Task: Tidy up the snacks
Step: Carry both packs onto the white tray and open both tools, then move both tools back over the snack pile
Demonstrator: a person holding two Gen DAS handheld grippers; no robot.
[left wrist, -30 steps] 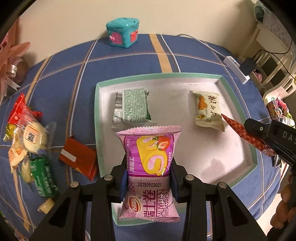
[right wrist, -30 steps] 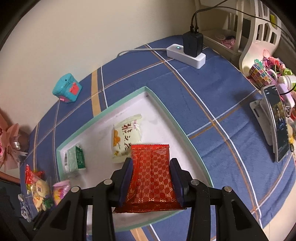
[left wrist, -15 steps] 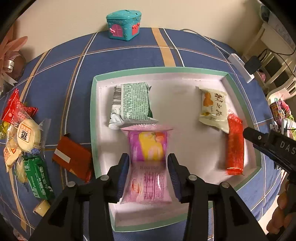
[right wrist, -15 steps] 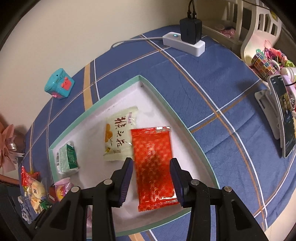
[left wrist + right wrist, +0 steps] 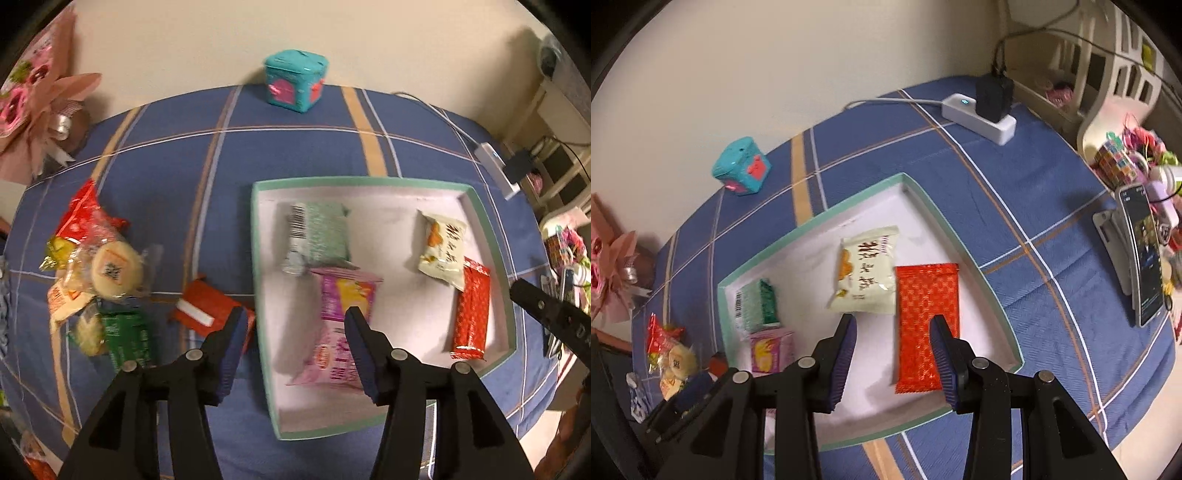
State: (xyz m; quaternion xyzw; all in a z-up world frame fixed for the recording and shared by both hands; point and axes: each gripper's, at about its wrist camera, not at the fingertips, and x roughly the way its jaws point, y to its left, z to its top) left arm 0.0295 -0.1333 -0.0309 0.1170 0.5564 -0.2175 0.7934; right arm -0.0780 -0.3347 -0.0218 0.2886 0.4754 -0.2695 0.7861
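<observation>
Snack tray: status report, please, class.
Left gripper open, jaws just widened, empty. Right gripper open, empty. Four packets in tray; loose snack pile outside. Nothing blocking.

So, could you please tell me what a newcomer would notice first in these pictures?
Probably the white tray with a mint green rim on the blue plaid cloth, holding four snack packets, the red packet brightest at its right side. Next, the heap of unsorted snacks left of the tray, and the teal toy box by the wall.

Motion blur smears the left wrist view: print on the pink pack (image 5: 341,325) is unreadable, and a finger (image 5: 364,354) covers part of it. The loose snack pile (image 5: 92,273) is indistinct. In the right wrist view, a finger (image 5: 943,363) hides part of the red pack (image 5: 923,314); the phone (image 5: 1145,254) screen is too small to read.
</observation>
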